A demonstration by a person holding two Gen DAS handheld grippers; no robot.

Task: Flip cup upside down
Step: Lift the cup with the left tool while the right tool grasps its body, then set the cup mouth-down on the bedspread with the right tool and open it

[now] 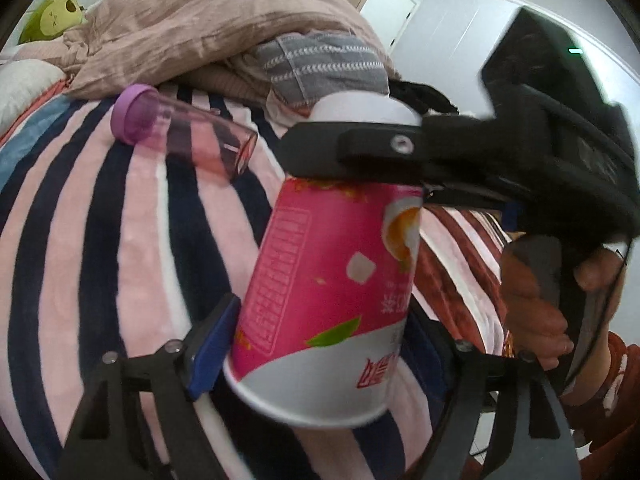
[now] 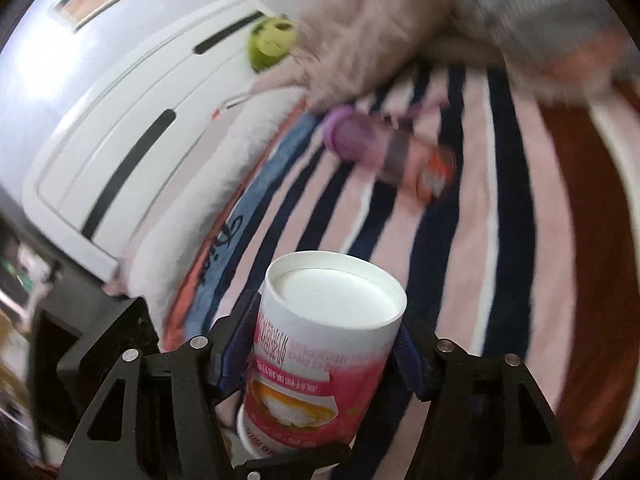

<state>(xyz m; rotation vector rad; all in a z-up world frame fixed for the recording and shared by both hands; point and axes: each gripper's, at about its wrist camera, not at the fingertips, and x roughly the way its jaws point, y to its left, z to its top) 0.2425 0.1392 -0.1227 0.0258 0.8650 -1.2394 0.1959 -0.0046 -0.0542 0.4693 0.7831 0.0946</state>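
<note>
Left wrist view: the left gripper (image 1: 316,360) flanked the paper cup (image 1: 332,280), contact uncertain; cup inverted above the striped blanket (image 1: 120,280).

Right wrist view: the right gripper (image 2: 320,354) clamped it near the base. Recommended lowering rim level before release.

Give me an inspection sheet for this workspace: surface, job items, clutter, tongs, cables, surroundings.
Surface: striped blanket on a bed, soft and uneven.
Job's things: pink paper cup, held by both tongs, base up, tilted.
Clutter: purple tumbler lying on its side; crumpled bedding heap; green plush toy.
Grippers: left tongs shut on the cup near its rim; right tongs shut near its base.
Cables: nothing seen.
Surroundings: white cabinet doors with dark handles.
</note>
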